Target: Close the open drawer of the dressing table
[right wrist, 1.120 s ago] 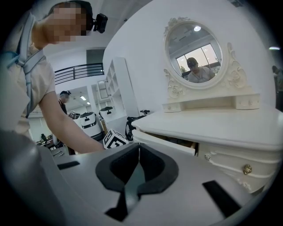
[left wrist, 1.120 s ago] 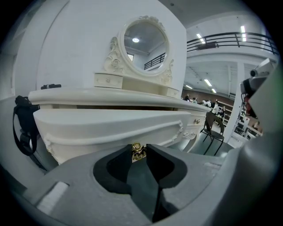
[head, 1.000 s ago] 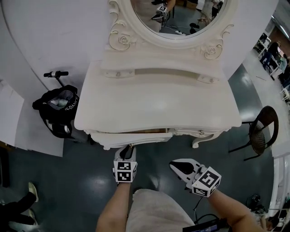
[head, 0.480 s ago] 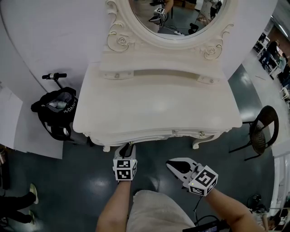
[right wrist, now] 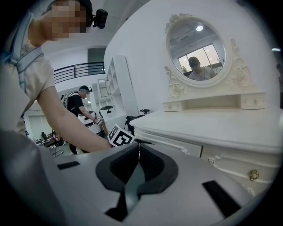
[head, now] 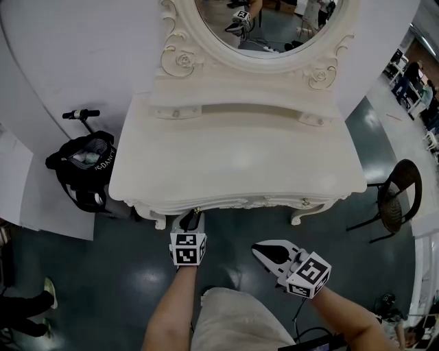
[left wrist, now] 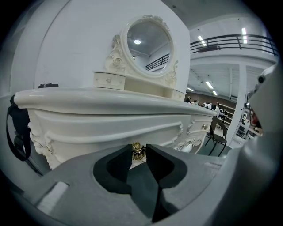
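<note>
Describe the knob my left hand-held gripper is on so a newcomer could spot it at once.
Find the white dressing table with the oval mirror. On its carved front, left of centre, a small brass knob sits pinched between the jaws of the left hand-held gripper. The matching knob further right stands free, with no gripper on it.
</note>
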`<state>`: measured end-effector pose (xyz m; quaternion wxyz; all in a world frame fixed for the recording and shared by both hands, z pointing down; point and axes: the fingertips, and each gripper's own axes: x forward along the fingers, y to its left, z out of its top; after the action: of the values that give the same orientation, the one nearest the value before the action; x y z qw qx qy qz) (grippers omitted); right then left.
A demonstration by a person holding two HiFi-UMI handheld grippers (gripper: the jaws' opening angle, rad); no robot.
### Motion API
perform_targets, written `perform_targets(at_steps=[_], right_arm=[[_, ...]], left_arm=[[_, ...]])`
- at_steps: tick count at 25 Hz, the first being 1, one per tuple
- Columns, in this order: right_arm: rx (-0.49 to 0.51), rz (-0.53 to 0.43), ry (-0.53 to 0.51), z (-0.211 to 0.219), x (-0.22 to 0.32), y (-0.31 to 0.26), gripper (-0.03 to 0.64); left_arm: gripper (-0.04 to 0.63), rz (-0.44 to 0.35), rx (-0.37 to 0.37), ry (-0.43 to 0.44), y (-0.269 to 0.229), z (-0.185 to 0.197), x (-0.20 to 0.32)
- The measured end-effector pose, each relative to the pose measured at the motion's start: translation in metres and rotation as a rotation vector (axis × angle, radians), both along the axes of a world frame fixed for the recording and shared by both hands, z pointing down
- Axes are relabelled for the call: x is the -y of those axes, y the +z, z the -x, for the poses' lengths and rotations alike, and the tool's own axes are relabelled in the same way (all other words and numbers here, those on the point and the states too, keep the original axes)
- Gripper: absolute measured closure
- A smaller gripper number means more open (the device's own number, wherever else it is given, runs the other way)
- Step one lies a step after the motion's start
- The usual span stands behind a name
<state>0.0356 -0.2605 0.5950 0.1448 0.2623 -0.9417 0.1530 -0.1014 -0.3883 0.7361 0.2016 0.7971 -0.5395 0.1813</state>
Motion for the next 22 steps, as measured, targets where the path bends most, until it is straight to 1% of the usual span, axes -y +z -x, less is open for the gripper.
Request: perform_targets(at_steps=[9,15,20,22], right_arm=[[-0.003,0.008,0.002,-0.007,-0.001,0.005,0.600],[0.003,0.007,0.010,-0.008,-0.003,0.002,0.600],[0.004,0.013,0.023,-0.012,-0.005,-0.002,0.600],[0.003,0.016,0.028,-0.014,-0.007,-0.003,0.600]], left_arm=[[0.489,0.012,0.012,0.011,0.000,0.000,0.016],[0.489,-0.005,0.011,0.029,0.000,-0.004,0.015],[0.485,-0.012,0.045,0.034,-0.005,-0.003,0.009],[0.479,-0.009,0.045,0.038,-0.006,-0.004,0.003]])
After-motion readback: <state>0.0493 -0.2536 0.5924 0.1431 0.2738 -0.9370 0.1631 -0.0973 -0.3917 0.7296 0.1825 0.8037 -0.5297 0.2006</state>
